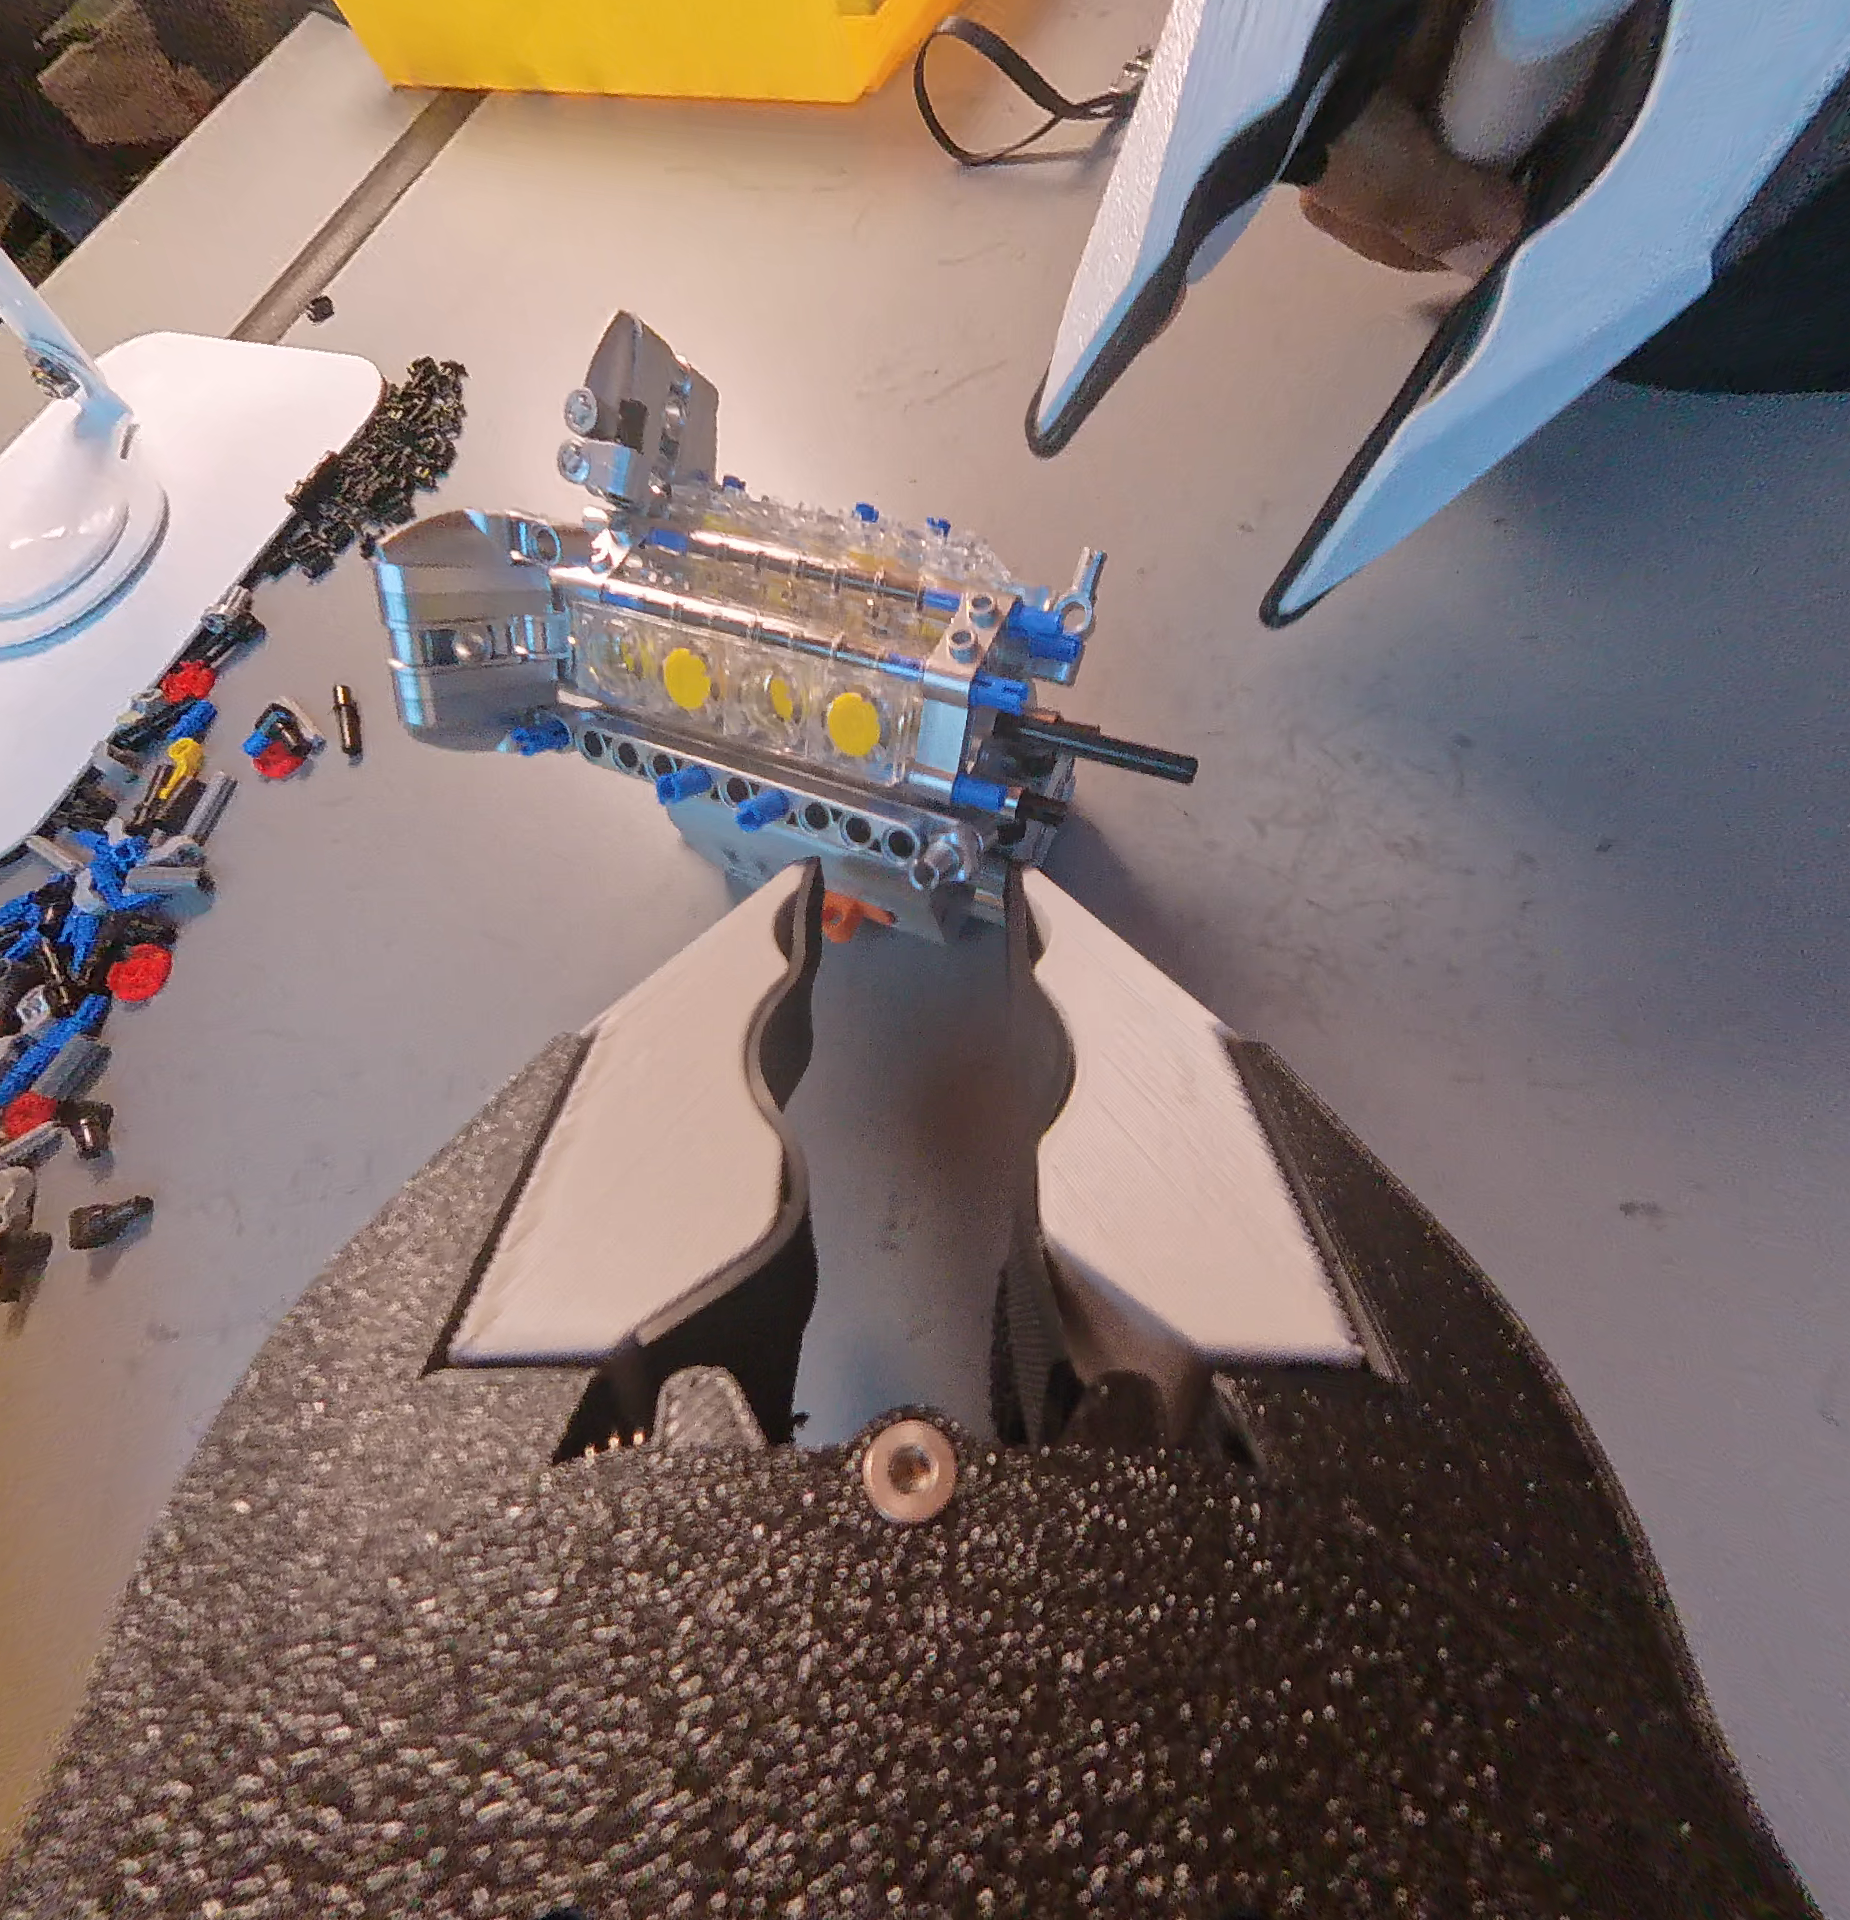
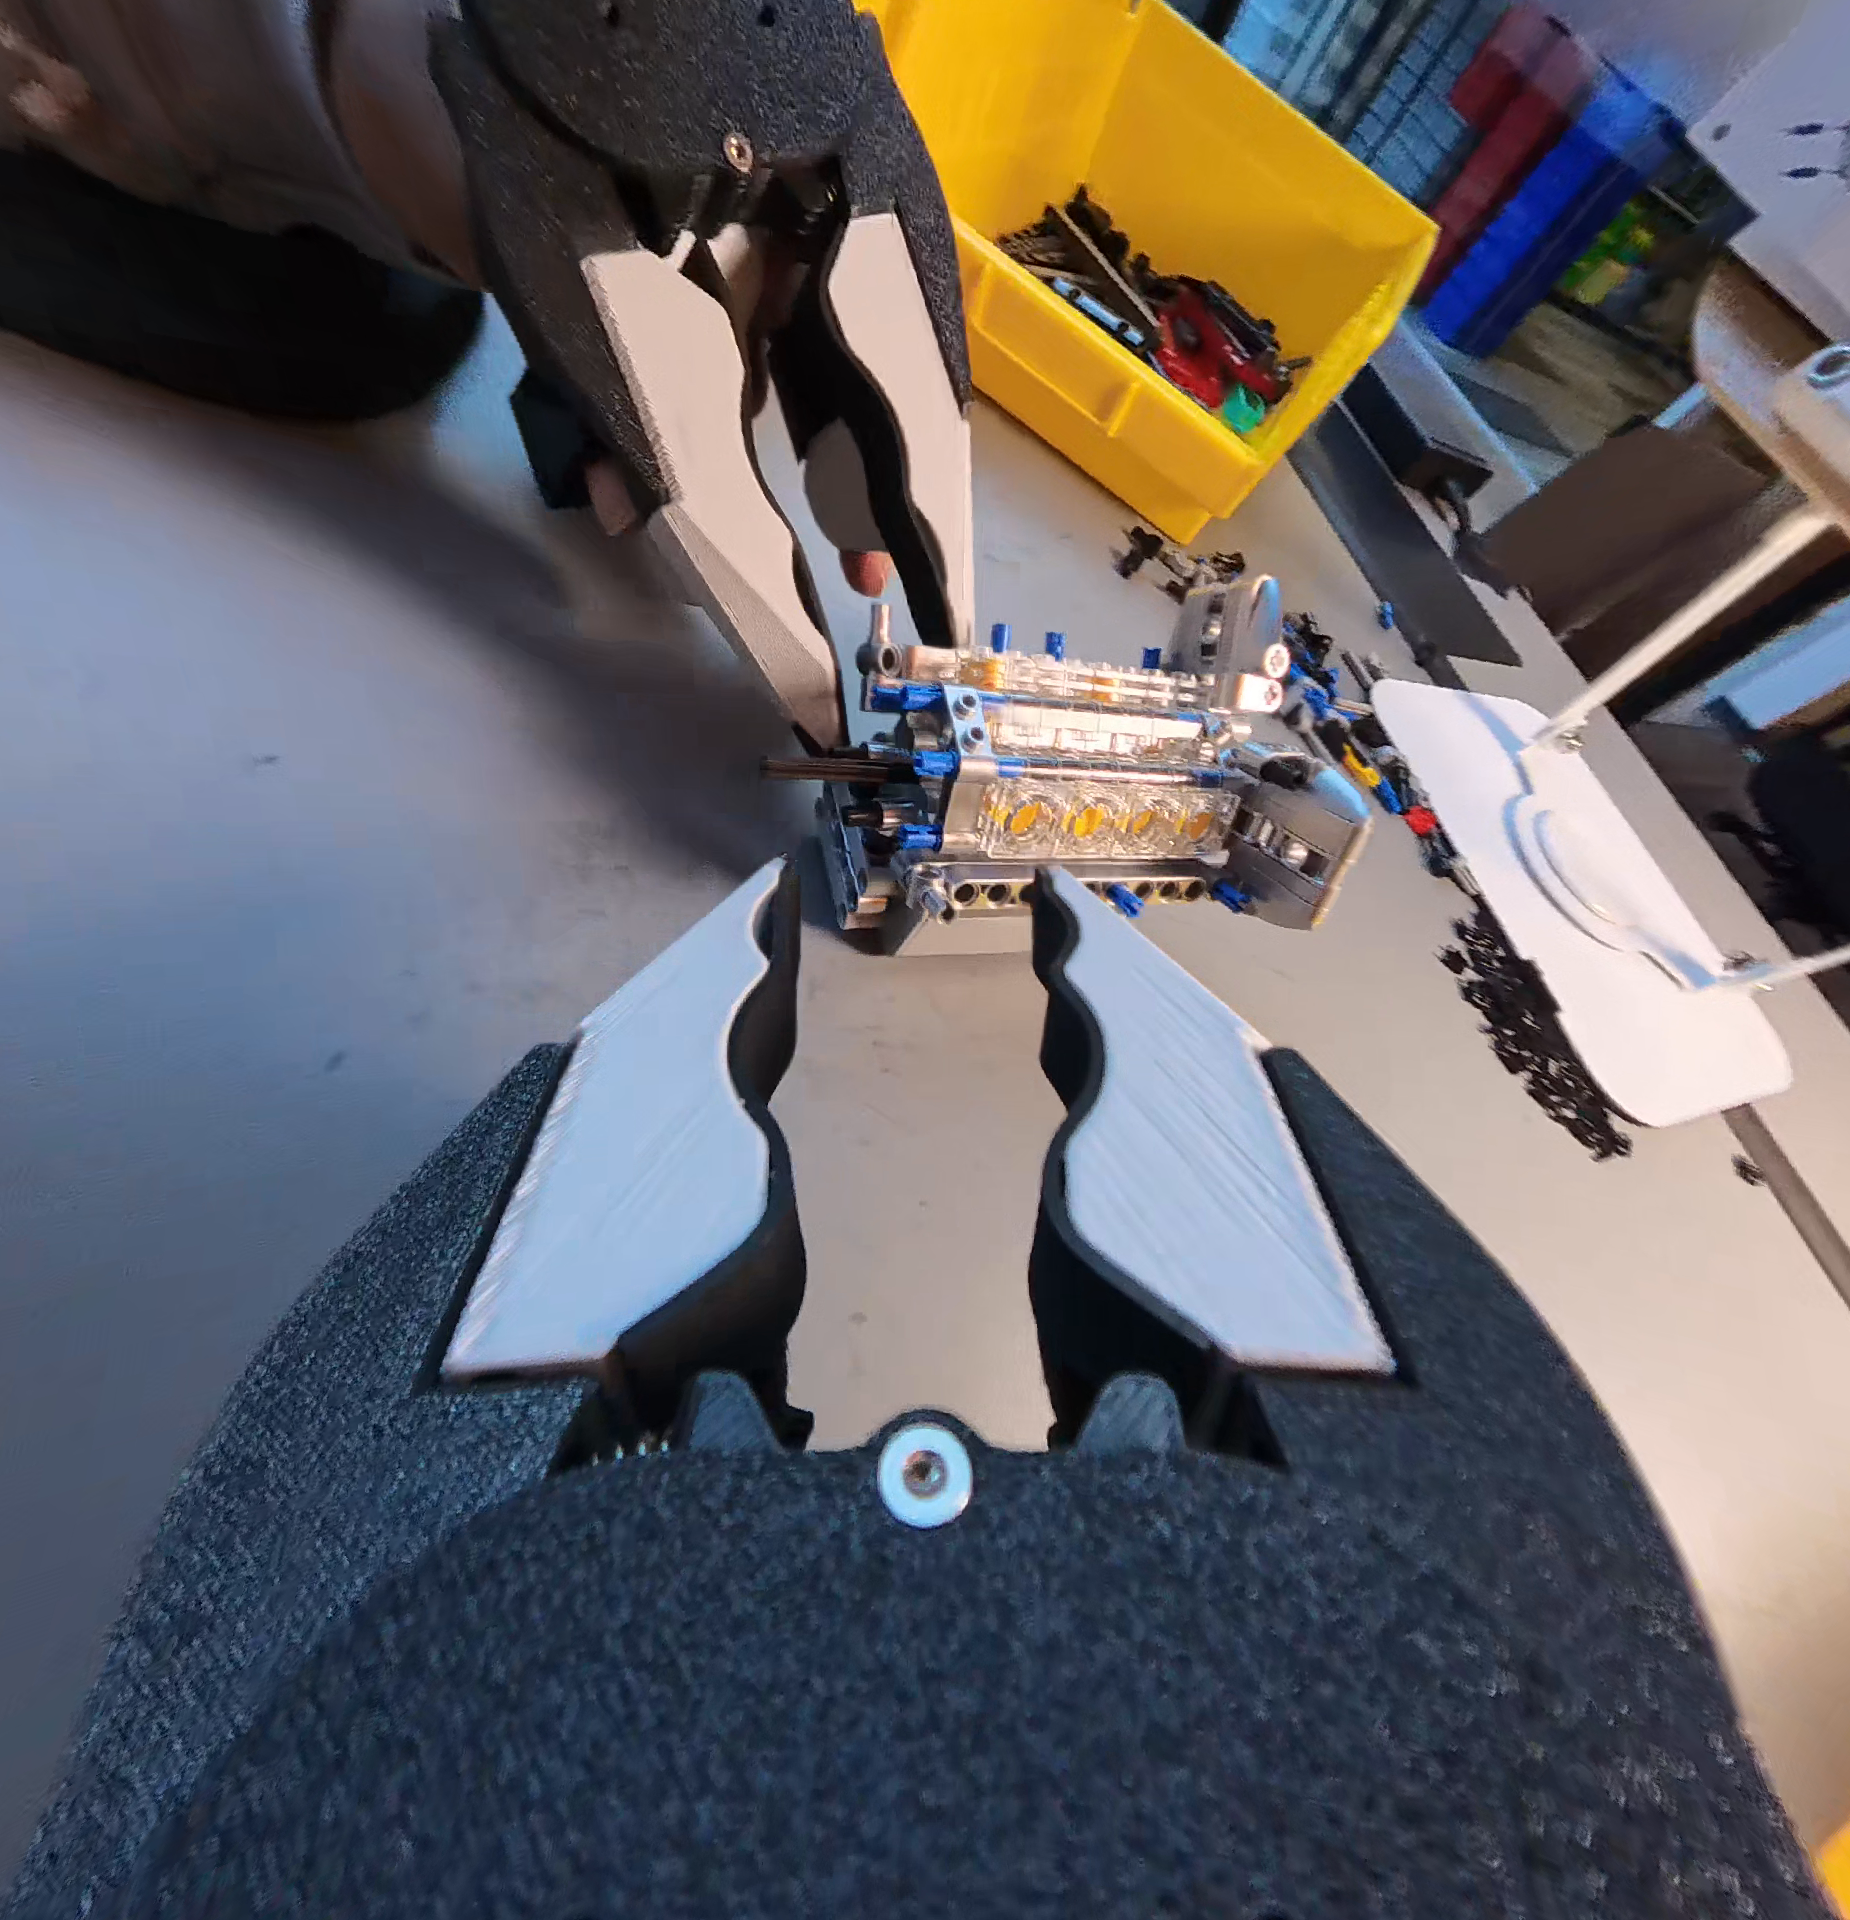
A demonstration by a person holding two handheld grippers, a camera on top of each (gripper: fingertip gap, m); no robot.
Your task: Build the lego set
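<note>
Two grey-fingered grippers flanking a brick-built engine model on a grey table.

Left gripper (image 1: 913, 883): jaws parted, tips at the model's (image 1: 755, 665) near end, either side of its lower frame; whether they touch it cannot be told. Right gripper (image 2: 910, 883): jaws spread, empty, tips just short of the model's perforated beam. Model: clear block with yellow discs, blue pins, black axle (image 1: 1108, 753) projecting from one end. Loose small parts (image 1: 79, 935) beside a white stand base (image 1: 121, 582). Yellow bin (image 2: 1160, 260) of parts beyond.
</note>
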